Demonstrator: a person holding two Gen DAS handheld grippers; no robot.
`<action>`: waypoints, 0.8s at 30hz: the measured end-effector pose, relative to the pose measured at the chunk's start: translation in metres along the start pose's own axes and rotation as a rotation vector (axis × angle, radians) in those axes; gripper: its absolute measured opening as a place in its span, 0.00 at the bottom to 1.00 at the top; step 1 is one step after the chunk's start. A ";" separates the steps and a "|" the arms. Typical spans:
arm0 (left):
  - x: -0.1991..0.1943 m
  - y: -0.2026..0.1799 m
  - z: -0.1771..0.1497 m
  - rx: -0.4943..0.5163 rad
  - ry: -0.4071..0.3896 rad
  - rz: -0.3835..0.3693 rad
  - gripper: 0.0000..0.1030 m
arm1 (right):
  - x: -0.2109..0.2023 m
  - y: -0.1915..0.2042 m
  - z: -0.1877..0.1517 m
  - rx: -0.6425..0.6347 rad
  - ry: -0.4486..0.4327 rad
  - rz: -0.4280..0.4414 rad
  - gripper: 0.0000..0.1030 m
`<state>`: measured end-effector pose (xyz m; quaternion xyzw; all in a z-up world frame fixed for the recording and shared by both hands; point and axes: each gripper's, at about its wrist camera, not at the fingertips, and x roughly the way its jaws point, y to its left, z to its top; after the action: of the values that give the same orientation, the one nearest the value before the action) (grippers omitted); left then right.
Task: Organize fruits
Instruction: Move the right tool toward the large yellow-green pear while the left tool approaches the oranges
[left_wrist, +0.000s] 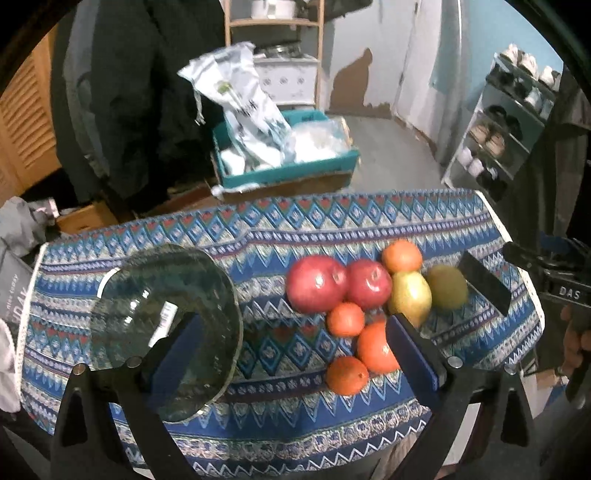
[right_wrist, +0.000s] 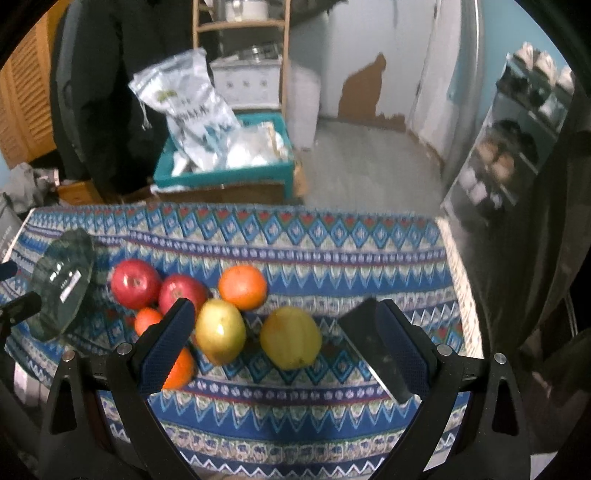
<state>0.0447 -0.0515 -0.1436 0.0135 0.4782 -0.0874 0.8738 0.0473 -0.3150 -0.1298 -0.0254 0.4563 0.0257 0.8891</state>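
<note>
Ribbed glass bowl (left_wrist: 162, 328) tilted, rim over left claw (left_wrist: 295, 354) finger; smooth round fruits (left_wrist: 354, 306) between both claws' spread jaws.

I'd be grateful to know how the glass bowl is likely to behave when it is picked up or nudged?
The glass bowl looks rigid and breakable, so a knock against the table could chip it. Its smooth, glossy surface may slip between the left gripper pads. It sits tilted in both views, so it could swing or tip if gripped only at the rim.
</note>
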 end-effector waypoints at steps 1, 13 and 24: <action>0.005 -0.001 -0.003 0.004 0.013 -0.005 0.96 | 0.005 -0.001 -0.004 0.006 0.018 0.001 0.94; 0.060 -0.022 -0.045 0.082 0.187 -0.010 0.94 | 0.044 -0.007 -0.042 0.090 0.185 0.027 0.94; 0.097 -0.031 -0.061 0.111 0.291 -0.027 0.79 | 0.059 -0.008 -0.053 0.100 0.244 0.009 0.94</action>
<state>0.0399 -0.0895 -0.2560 0.0679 0.5942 -0.1225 0.7920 0.0391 -0.3254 -0.2089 0.0179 0.5618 0.0039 0.8271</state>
